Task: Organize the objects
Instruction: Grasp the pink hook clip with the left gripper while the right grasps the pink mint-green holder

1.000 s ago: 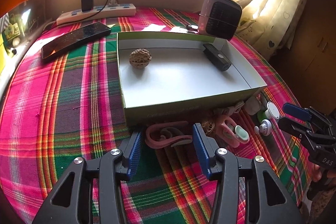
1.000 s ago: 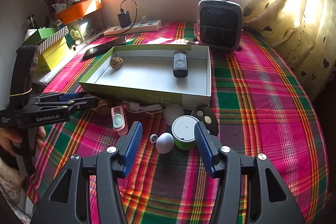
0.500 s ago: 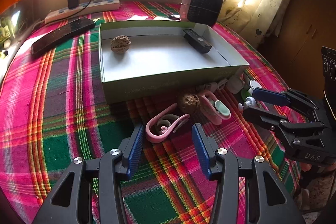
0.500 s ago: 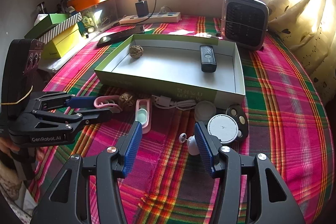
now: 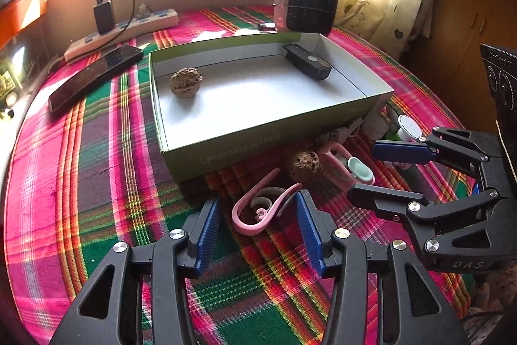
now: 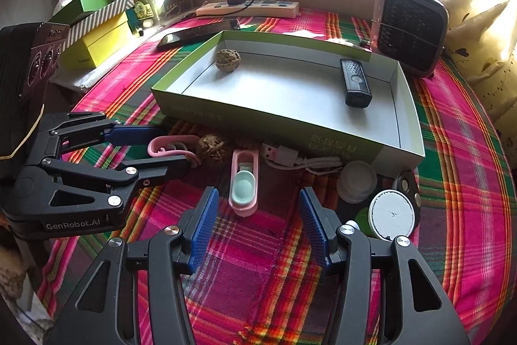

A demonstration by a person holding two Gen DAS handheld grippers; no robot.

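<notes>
A shallow green box [image 5: 226, 151] [image 6: 290, 128] lies on the plaid cloth with a walnut [image 5: 186, 82] [image 6: 228, 59] and a black device [image 5: 307, 66] [image 6: 355, 83] inside. My left gripper [image 5: 258, 212] [image 6: 176, 147] is open around a pink curved hook [image 5: 258, 209] [image 6: 169, 147] lying on the cloth. My right gripper [image 6: 258, 209] [image 5: 374, 173] is open, just before a pink holder with a mint cup [image 6: 245, 183] [image 5: 347, 167]. A second walnut [image 5: 303, 165] [image 6: 211, 147] lies between them, in front of the box.
A white USB cable [image 6: 297, 160], a white lid [image 6: 357, 181], a white-topped green jar [image 6: 391, 214] and a black fob [image 6: 407, 183] lie before the box. A small heater [image 6: 408, 28], power strip [image 6: 247, 9], black remote [image 5: 93, 76] and yellow boxes [image 6: 97, 44] stand around.
Both grippers moved in over the loose items. The left one came forward until its open fingers flank the pink hook. The right one shifted left from the jar toward the pink holder.
</notes>
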